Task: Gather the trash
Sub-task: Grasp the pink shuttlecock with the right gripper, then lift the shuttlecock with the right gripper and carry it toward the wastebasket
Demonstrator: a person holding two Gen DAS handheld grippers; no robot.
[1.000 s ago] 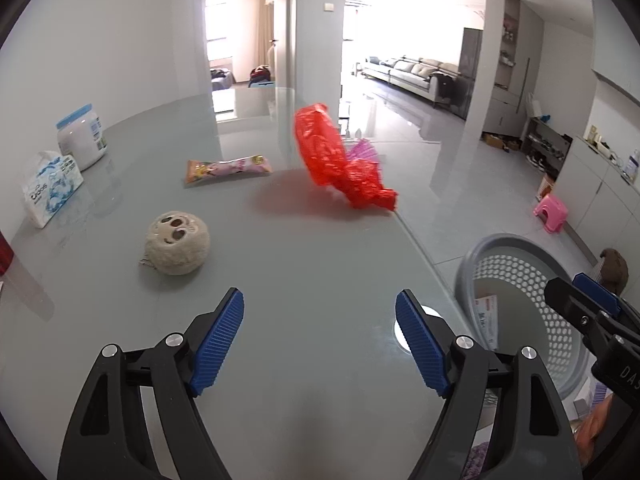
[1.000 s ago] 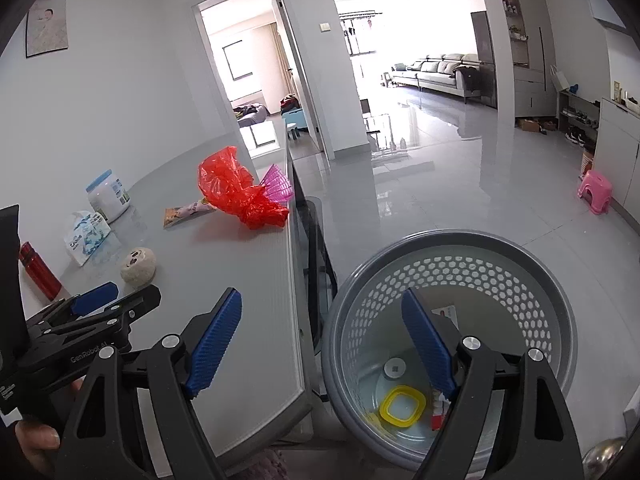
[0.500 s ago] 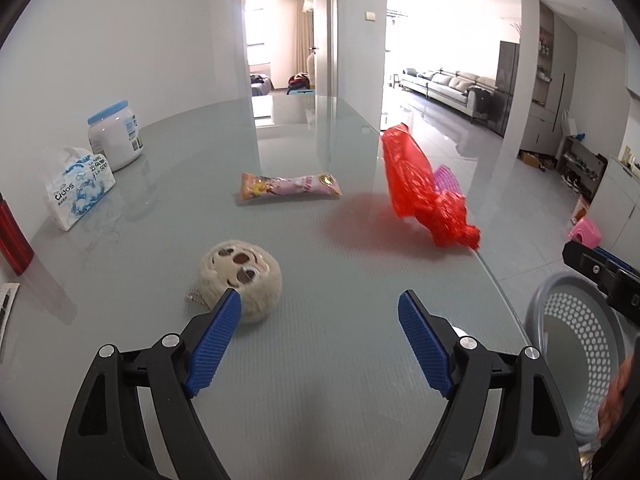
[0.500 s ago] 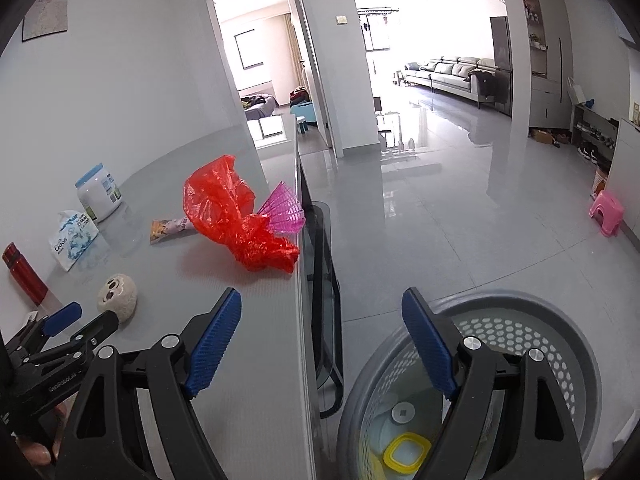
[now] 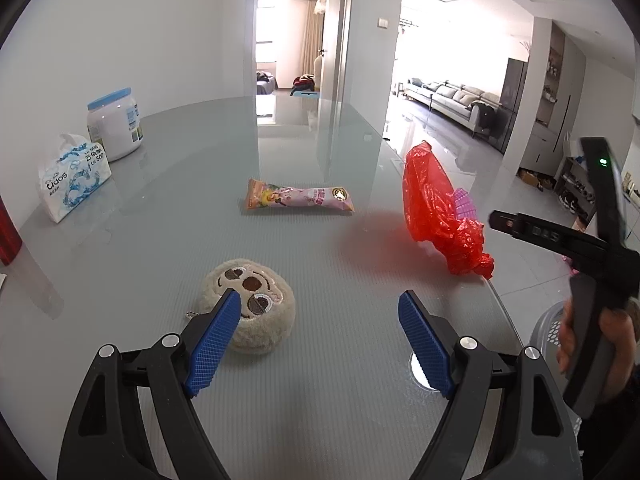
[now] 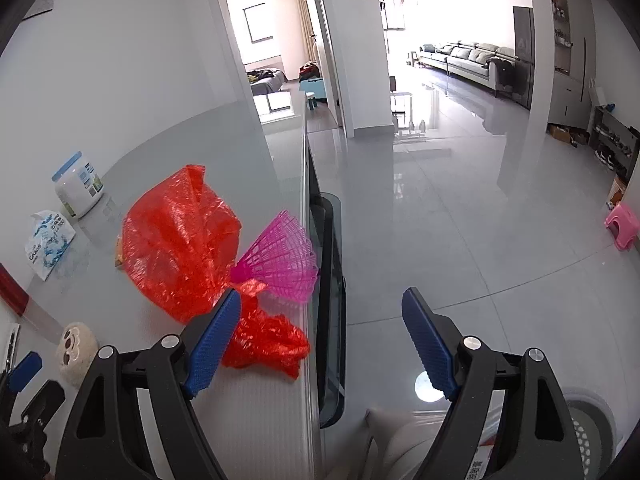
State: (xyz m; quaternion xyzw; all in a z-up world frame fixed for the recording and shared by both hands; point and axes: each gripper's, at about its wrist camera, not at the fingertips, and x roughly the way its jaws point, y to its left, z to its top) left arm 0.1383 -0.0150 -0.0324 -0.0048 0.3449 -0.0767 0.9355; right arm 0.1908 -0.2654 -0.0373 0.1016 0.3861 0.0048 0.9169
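Note:
A crumpled red plastic bag (image 5: 438,212) lies at the right edge of the grey glass table (image 5: 160,240), with a pink mesh piece (image 6: 280,258) beside it. A pink snack wrapper (image 5: 300,199) lies mid-table. My left gripper (image 5: 320,336) is open and empty, low over the table, with a round plush toy (image 5: 252,312) by its left finger. My right gripper (image 6: 320,336) is open and empty, just right of the red bag (image 6: 180,248), over the table's edge. The grey perforated basket (image 6: 588,432) is on the floor, low right.
A white jar with a blue lid (image 5: 116,124) and a tissue pack (image 5: 74,178) stand at the table's back left. A red bottle (image 5: 8,236) is at the far left edge. A dark chair back (image 6: 330,300) stands along the table edge. A pink stool (image 6: 622,226) is on the floor.
Both grippers moved away from the basket toward the table. The left came nearer the plush toy; the right rose and closed in on the red bag. Both stayed open.

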